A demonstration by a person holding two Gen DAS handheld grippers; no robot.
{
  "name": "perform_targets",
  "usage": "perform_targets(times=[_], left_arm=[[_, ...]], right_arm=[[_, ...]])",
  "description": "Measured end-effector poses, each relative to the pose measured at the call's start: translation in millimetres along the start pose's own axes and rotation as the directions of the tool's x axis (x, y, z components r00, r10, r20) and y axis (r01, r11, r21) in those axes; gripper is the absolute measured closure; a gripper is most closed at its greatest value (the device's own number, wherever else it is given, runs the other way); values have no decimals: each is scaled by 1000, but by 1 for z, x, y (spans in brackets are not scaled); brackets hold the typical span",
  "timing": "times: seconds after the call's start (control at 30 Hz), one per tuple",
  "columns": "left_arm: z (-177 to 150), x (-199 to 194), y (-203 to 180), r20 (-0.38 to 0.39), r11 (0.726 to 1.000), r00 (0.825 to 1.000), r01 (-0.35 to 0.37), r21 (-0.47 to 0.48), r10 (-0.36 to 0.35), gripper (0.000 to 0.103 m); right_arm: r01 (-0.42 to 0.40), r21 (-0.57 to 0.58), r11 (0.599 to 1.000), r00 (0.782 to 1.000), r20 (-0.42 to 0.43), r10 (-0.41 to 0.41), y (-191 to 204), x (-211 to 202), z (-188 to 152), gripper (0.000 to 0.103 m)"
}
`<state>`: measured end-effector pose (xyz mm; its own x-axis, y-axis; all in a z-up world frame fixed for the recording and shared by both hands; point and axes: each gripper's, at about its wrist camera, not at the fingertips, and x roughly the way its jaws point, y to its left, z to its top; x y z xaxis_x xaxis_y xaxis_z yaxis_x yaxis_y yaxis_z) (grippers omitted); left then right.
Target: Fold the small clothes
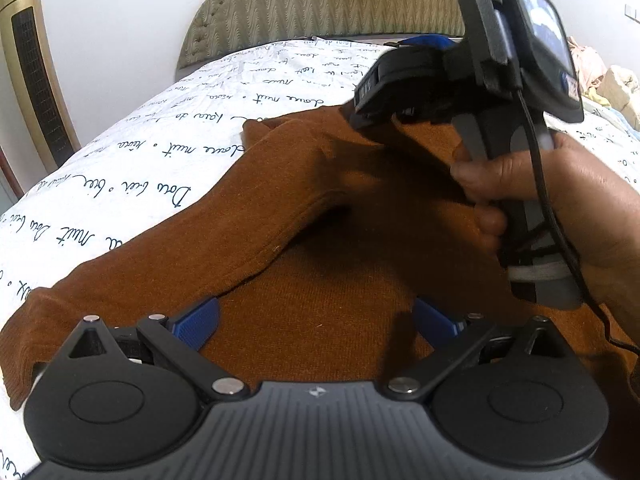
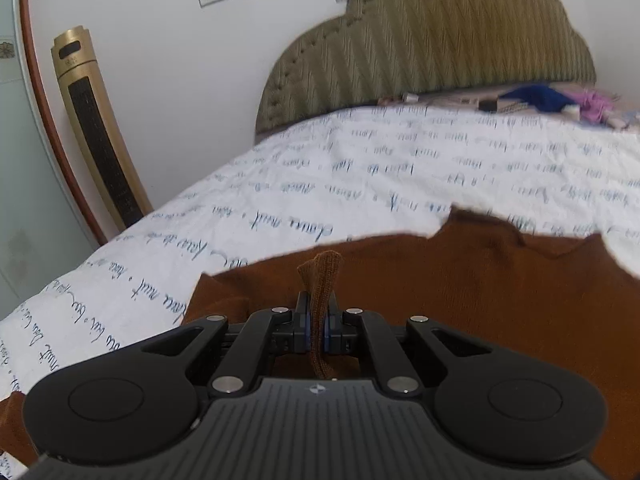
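Note:
A brown knit sweater [image 1: 320,280] lies spread on the bed, one sleeve [image 1: 168,248] folded diagonally across its body. My left gripper [image 1: 316,324] hovers low over the sweater's near part, open, with its blue pads [image 1: 196,326] wide apart and only flat fabric beneath. A hand [image 1: 568,208] holds my right gripper [image 1: 420,46] over the sweater's far right part. In the right wrist view the right gripper [image 2: 318,320] is shut on a ribbed cuff [image 2: 322,276] of the brown sweater [image 2: 480,300], which sticks up between its pads.
The white bedsheet [image 1: 180,140] with blue script covers the bed [image 2: 360,168]. An olive padded headboard [image 2: 432,40] stands behind. A gold tower fan [image 2: 96,128] is at the left by the wall. Loose clothes [image 2: 560,100] lie by the headboard.

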<state>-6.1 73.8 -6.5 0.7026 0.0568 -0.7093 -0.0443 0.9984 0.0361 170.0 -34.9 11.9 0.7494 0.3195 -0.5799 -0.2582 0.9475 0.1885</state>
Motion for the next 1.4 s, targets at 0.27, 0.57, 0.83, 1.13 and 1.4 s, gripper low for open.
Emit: perform_targets(times=[0.27,0.57,0.83,1.13,1.4], left_arm=[[2,-3,3,7,1000,1000,2,-15,-2,0],[2,-2,1,3,1000,1000,-6,-13,6,0],[2,-3,3,4,1000,1000,-22,-18,23,0],[-3,-1,-2,5,999,999,-40,-7,40,0],[-14,6,-13,24,998,998,-59,30,59,0]], right_arm=[[-57,-7,998,995,-80,56,1,-4,-6,80],[-75,-42,996,985,-158,67,-4,-20,-16,53],[-119,21,993,989,-80,121,-9,-54,-23,38],[217,-118,969,976,-1,-218,-17,-77,-54,6],[271,-87,959,961,-38,-275,-44,-72,-79,0]])
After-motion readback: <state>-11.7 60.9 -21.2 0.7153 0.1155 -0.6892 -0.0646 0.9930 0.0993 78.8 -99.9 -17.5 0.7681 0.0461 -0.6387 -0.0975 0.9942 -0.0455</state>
